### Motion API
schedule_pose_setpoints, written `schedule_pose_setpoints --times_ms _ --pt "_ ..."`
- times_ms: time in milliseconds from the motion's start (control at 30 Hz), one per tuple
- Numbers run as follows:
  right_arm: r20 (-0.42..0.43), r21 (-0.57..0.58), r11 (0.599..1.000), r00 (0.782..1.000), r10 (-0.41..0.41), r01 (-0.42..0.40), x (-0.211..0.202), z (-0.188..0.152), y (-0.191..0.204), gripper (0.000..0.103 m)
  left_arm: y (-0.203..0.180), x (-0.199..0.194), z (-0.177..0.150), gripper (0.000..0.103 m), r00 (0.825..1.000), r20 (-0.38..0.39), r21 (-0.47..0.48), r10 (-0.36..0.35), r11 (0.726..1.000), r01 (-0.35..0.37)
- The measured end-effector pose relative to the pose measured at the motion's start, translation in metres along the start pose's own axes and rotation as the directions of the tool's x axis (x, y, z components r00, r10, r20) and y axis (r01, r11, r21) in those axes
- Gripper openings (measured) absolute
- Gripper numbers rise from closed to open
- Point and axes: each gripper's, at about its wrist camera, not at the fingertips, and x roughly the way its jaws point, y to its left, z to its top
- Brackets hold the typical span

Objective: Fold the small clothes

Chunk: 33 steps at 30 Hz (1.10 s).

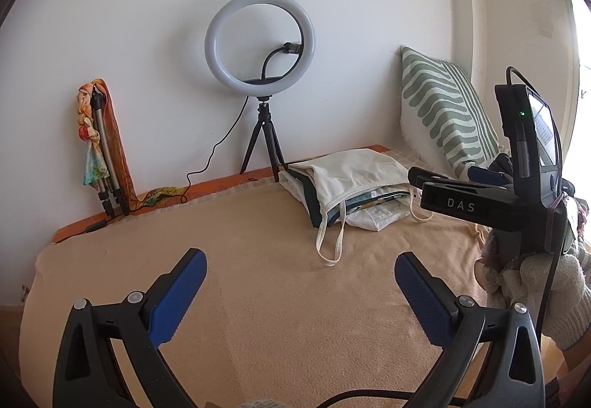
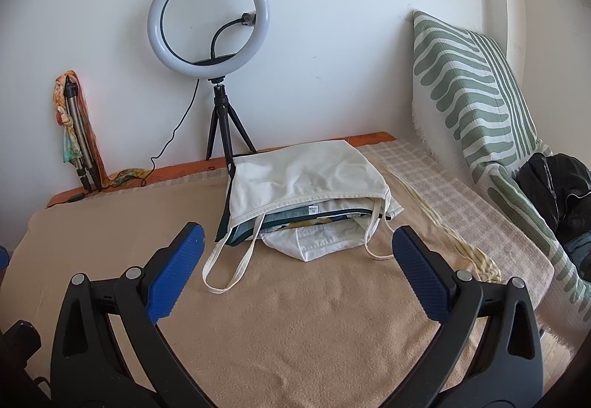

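A stack of folded small clothes point(image 2: 303, 182), topped by a cream strappy top with dark green and white pieces under it, lies at the back of the tan blanket point(image 2: 295, 326). It also shows in the left wrist view point(image 1: 351, 182). My right gripper point(image 2: 297, 260) is open and empty, hovering just in front of the stack, with the top's loose straps point(image 2: 225, 278) between its fingers. My left gripper point(image 1: 301, 282) is open and empty over bare blanket point(image 1: 258, 297), left of and nearer than the stack. The right gripper's body point(image 1: 480, 201), held in a gloved hand, shows at the right of the left wrist view.
A ring light on a small tripod point(image 2: 208, 16) stands against the white wall behind the stack, its cable trailing left. A folded tripod wrapped in a colourful scarf point(image 2: 74, 123) leans at the back left. A green-striped pillow point(image 2: 469, 90) and dark clothing point(image 2: 557, 190) are at the right.
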Motion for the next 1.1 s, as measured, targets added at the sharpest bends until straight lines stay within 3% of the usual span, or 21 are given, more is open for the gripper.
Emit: schedule_pose_setpoints --times_ms 1100 --pt "-0.013 0.006 1.000 1.000 0.005 -0.005 0.0009 -0.0032 -0.0017 0.103 -0.0075 -0.0042 -0.0022 0.103 1.000 0.021 0.045 0.015 0.999 -0.016"
